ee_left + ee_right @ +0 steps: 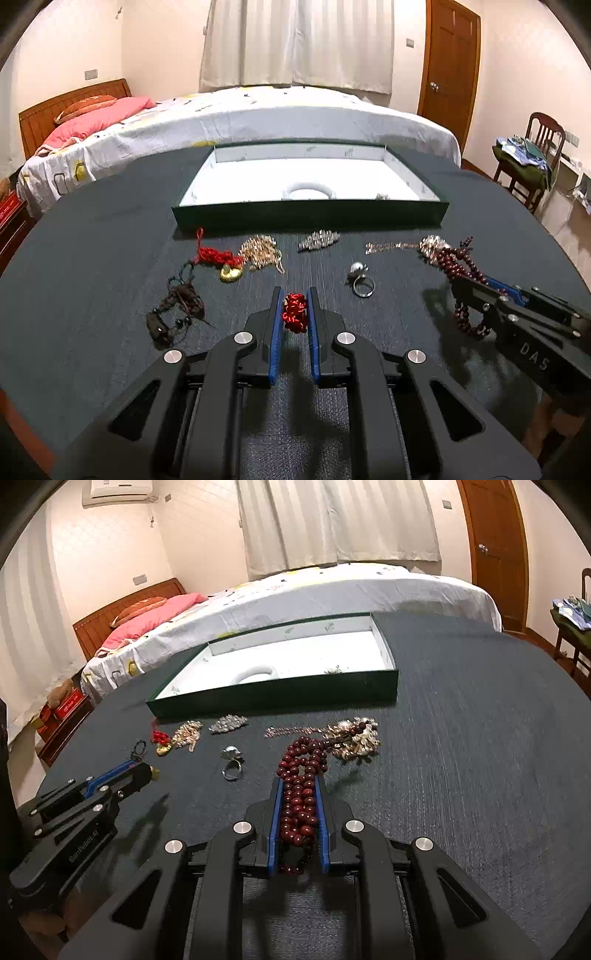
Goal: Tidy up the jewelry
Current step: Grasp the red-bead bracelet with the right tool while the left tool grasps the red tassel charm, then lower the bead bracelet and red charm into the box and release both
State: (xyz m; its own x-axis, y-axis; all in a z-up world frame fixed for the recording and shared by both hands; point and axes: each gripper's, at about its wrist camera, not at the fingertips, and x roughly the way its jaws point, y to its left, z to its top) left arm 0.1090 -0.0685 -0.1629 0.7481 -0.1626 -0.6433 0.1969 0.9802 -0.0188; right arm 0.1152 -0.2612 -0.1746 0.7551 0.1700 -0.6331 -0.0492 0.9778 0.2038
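My left gripper (294,292) is shut on a small red knotted cord (294,313), pinched between its blue pads over the dark table. My right gripper (299,780) is shut on a string of dark red beads (300,805); the string's far loops trail onto the table towards a gold and pearl cluster (356,738). In the left wrist view the right gripper (476,291) shows at the right with the beads (456,264) draped over it. The green tray (310,218) with white lining stands behind, holding a white bangle (308,189).
Between the tray and the grippers lie a red cord with a gold charm (218,257), a gold chain pile (260,251), a silver brooch (319,240), a pearl ring (361,281), a thin chain (389,245) and a dark cord piece (173,310). A bed stands behind the table.
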